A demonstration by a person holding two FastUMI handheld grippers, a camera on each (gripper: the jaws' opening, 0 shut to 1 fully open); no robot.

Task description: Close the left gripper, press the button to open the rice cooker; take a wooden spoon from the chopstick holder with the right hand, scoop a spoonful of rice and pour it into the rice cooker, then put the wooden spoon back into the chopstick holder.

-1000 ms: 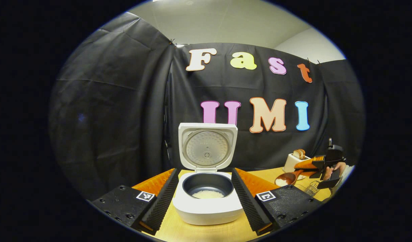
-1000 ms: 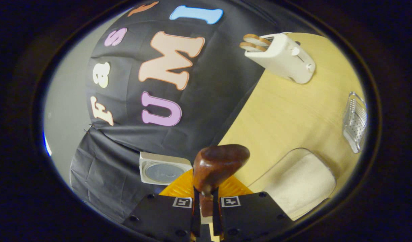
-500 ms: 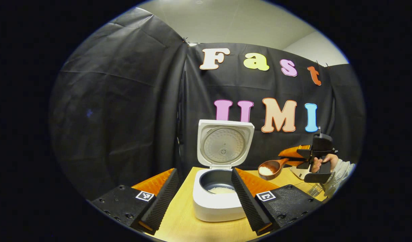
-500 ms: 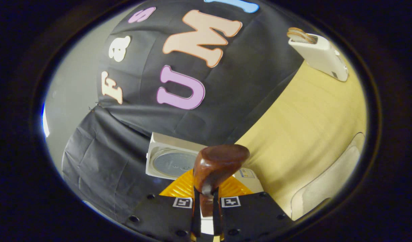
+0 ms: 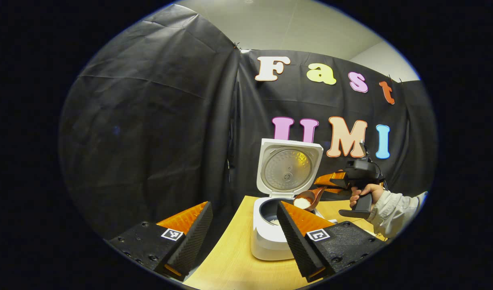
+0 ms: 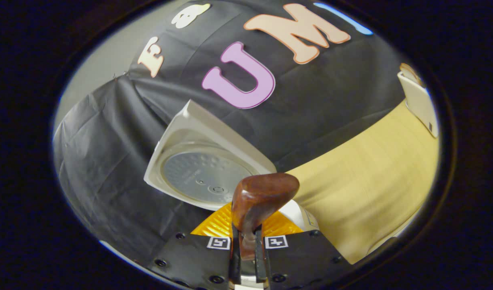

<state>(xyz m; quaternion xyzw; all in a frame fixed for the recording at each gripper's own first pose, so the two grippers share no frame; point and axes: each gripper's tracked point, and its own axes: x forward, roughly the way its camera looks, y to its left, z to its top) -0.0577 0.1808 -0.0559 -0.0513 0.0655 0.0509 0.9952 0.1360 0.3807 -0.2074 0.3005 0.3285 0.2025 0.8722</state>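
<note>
Right hand-held gripper (image 6: 246,257) is clamped tight on the handle of the wooden spoon (image 6: 259,201), both fingers pressing on it with barely any gap between them. In the right gripper view the back of the spoon's bowl sits dead centre at about 6 o'clock, sticking out ahead of the fingers, so you can't see what's in it from there. Behind it at roughly 9 o'clock is the rice cooker's raised lid (image 6: 204,169), its metal inner plate facing the camera, and a bit of the cooker's white body peeks out just right of the spoon. The bench (image 6: 371,169) runs off toward 3 o'clock, with a white toaster (image 6: 421,102) at the far end near 2 o'clock.

The left gripper view gives the better angle. The left hand-held gripper (image 5: 243,233) is spread wide open and holds nothing, one finger at about 7 o'clock and the other at about 5 o'clock. The rice cooker (image 5: 270,237) stands on the bench (image 5: 230,266) between them, partly hidden by the 5 o'clock finger, lid (image 5: 289,171) standing upright. A little white rice (image 5: 275,222) shows down in the dark pot. Farther off at about 4 o'clock, a person's hand (image 5: 365,195) in a light sleeve holds the right hand-held gripper (image 5: 331,183), and the spoon (image 5: 306,199) hangs over the right edge of the open pot with a heap of white rice in its bowl.
</note>
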